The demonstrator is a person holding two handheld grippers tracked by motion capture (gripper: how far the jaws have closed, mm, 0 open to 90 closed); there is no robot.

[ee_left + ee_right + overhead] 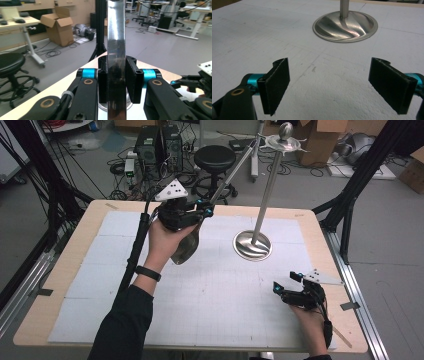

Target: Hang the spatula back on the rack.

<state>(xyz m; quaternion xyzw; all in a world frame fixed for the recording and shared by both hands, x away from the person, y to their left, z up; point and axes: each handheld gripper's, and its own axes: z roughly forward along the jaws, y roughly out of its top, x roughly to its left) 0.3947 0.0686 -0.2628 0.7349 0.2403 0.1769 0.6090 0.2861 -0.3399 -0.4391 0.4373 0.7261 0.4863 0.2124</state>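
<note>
A long shiny metal spoon (pixel 186 247) is held in the air over the table, bowl low and toward me, its thin handle (pixel 235 170) slanting up and away to the right. My left gripper (pixel 205 210) is shut on that handle (pixel 116 62), both black pads (pixel 133 80) pressing its sides. The handle's far tip reaches close to the hooked top (pixel 283 142) of a steel stand, whose pole rises from a round base (pixel 252 245). Near the table's right front my right gripper (pixel 285 283) rests open and holds nothing (pixel 329 85), facing the stand's base (pixel 345 25).
A white gridded mat (pixel 210 290) covers the wooden table (pixel 60 270). Beyond the far edge stand a black stool (pixel 214 157), computer towers (pixel 157 145) and cardboard boxes (pixel 320 140). Black frame legs (pixel 360 180) rise at the right.
</note>
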